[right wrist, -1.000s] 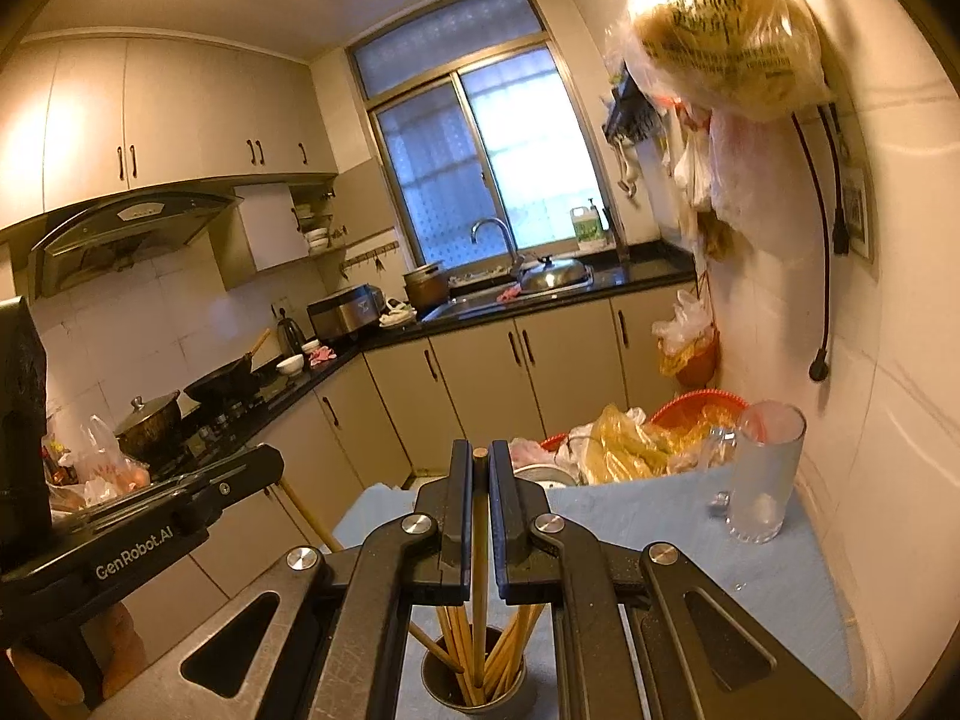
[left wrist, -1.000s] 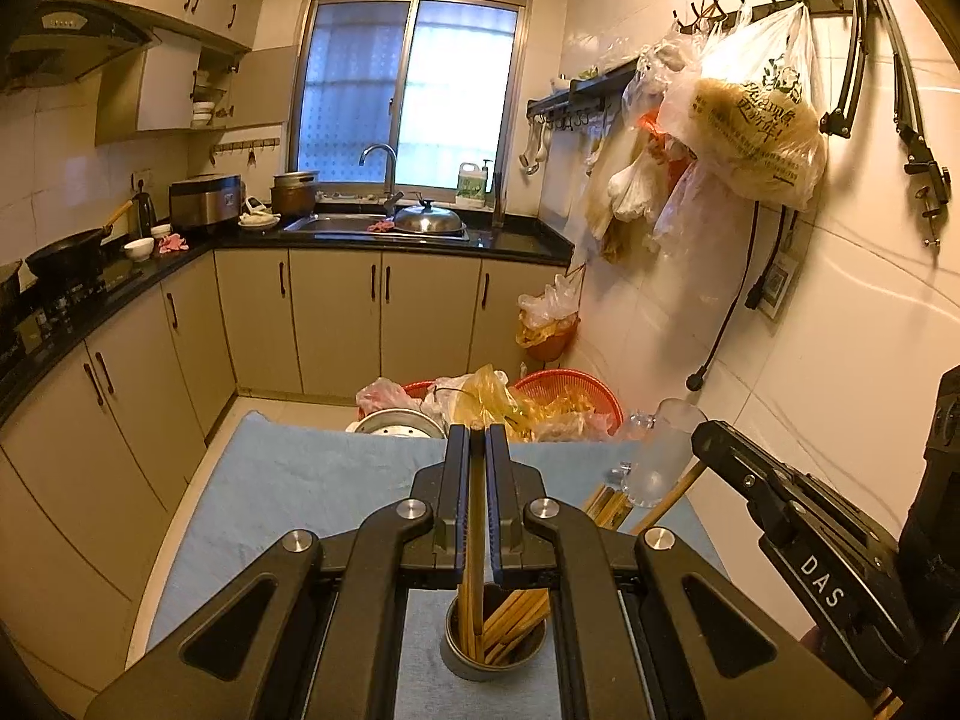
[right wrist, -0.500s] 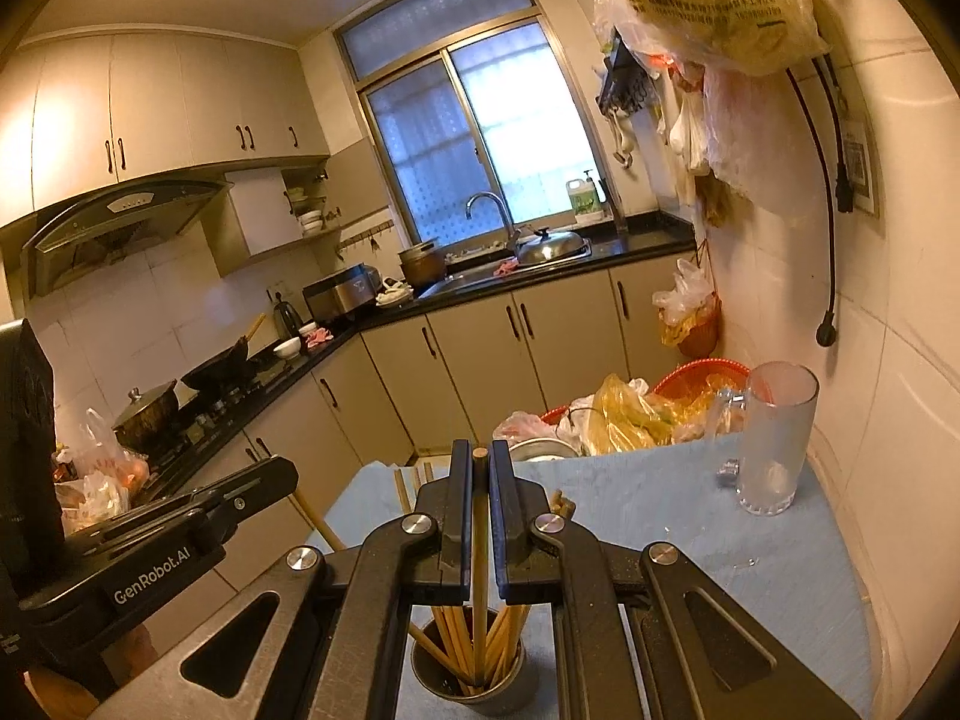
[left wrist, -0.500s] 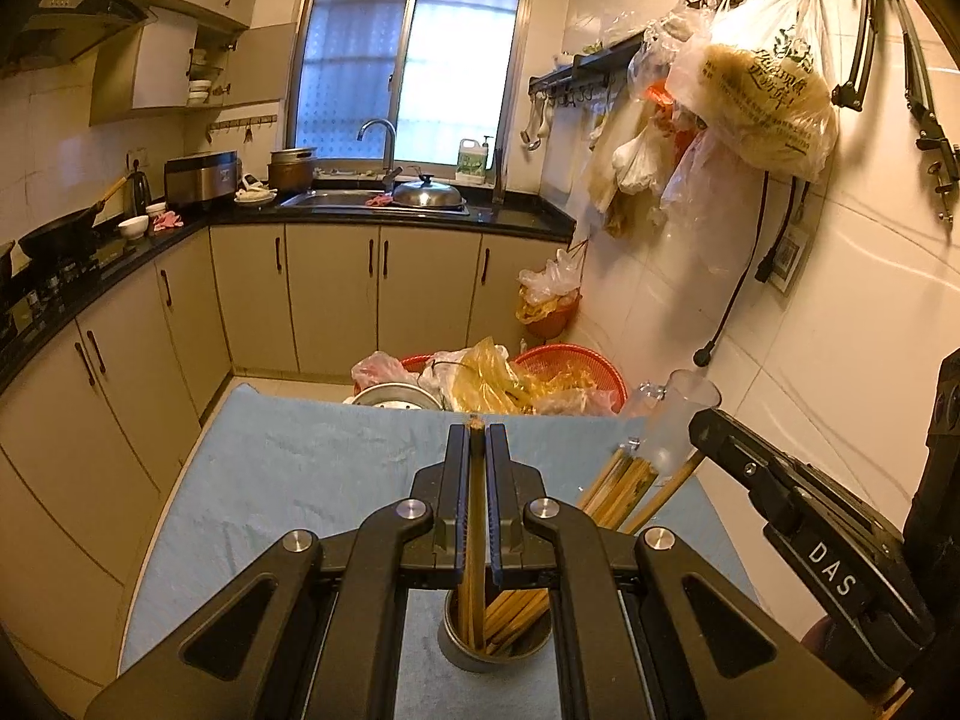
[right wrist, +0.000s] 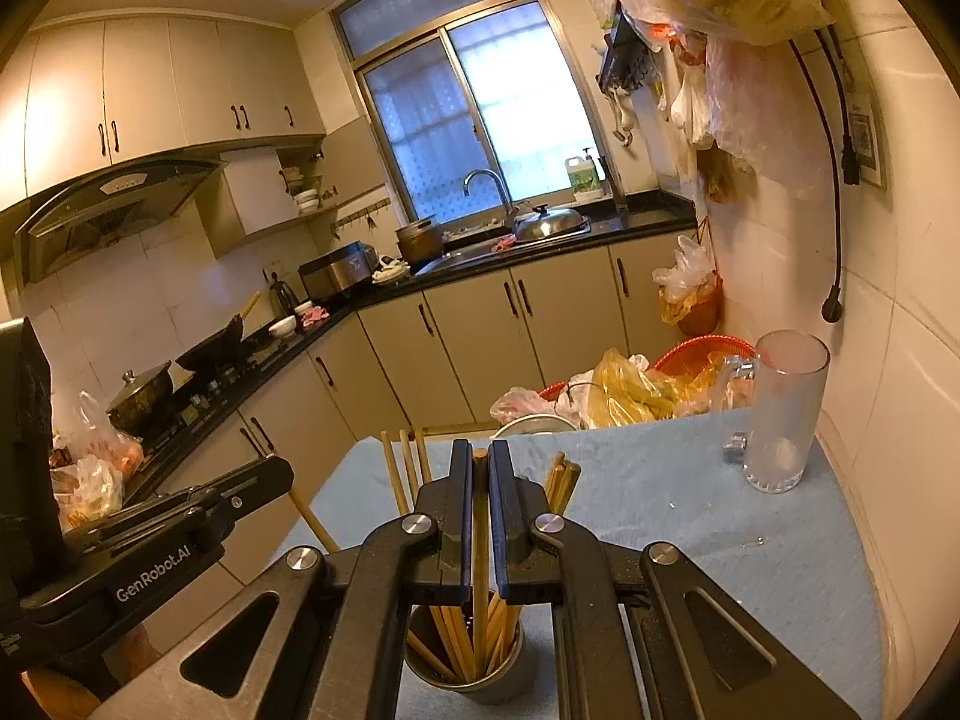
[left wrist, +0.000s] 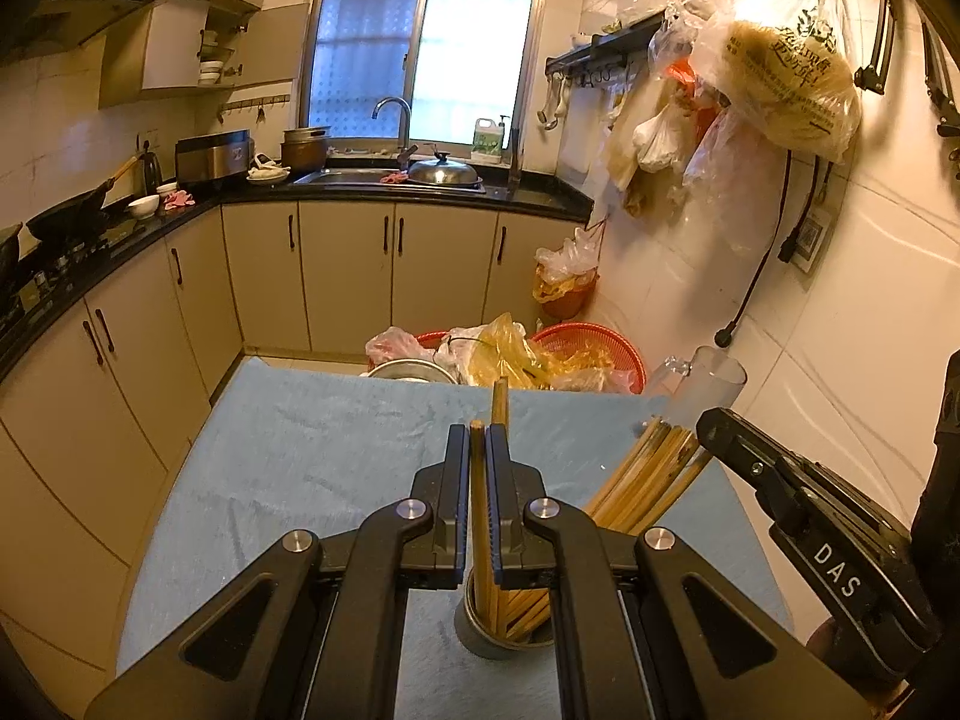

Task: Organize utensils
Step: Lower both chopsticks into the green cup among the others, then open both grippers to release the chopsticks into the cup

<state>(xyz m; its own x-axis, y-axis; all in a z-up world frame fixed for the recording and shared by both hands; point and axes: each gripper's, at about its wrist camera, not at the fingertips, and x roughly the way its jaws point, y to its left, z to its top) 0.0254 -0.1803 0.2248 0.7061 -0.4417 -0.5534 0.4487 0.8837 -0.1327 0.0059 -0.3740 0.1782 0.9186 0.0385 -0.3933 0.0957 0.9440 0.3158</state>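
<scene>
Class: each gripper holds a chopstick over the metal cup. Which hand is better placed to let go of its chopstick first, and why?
Probably right. The right gripper holds its chopstick upright, tip already down inside the metal cup. The left gripper's chopstick also reaches in, near the rim.

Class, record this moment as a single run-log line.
left tongs: shut on wooden chopstick | right tongs: shut on wooden chopstick | both over round metal chopstick cup | blue table cloth

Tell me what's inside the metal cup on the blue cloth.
The metal cup holds a bundle of wooden chopsticks, leaning outward. The right gripper is shut on one that reaches down into it. The cup's bottom and the chopsticks' lower ends are hidden.
</scene>
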